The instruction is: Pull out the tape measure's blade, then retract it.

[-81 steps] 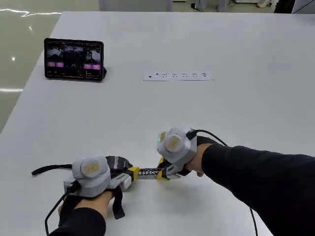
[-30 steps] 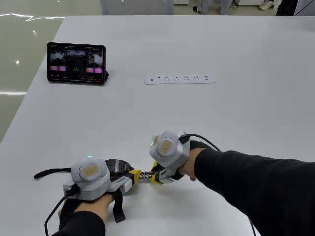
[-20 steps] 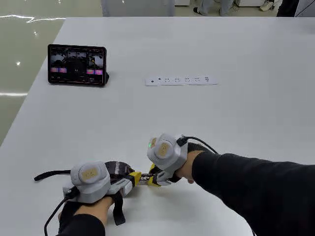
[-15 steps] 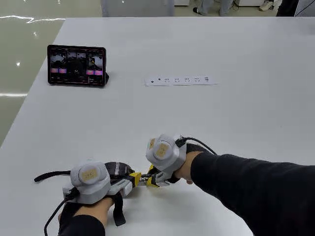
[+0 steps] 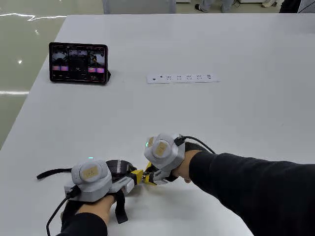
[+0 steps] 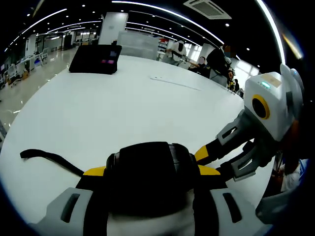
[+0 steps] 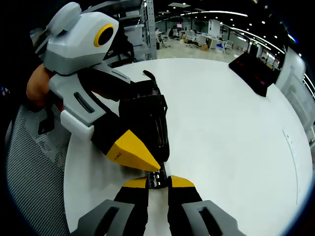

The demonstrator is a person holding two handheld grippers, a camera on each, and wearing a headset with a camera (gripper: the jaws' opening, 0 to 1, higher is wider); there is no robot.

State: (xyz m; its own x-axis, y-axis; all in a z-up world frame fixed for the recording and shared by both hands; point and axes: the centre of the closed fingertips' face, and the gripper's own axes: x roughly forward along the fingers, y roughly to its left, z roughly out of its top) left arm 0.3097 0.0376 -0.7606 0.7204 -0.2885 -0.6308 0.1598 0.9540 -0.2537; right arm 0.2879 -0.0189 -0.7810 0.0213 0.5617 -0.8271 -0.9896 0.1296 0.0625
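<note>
A black tape measure (image 5: pixel 119 169) lies on the white table (image 5: pixel 197 123) near its front edge, and my left gripper (image 5: pixel 136 175) is shut on its case. In the left gripper view the case (image 6: pixel 147 172) sits between the yellow-tipped jaws. My right gripper (image 5: pixel 147 179) comes in from the right and is shut on the end of the blade (image 7: pixel 156 179). A very short stub of blade shows between its yellow tips and the case (image 7: pixel 147 123). The two grippers nearly touch.
A tablet (image 5: pixel 78 62) stands at the back left, close to the table's left edge. A white power strip (image 5: pixel 182 77) lies flat mid-table. The tape measure's black strap (image 5: pixel 49 173) trails left. A cable (image 5: pixel 199 141) runs from the right gripper.
The right gripper has moved left toward the case, still holding the blade's end. The exposed blade has shortened to a stub. The left gripper has stayed put.
</note>
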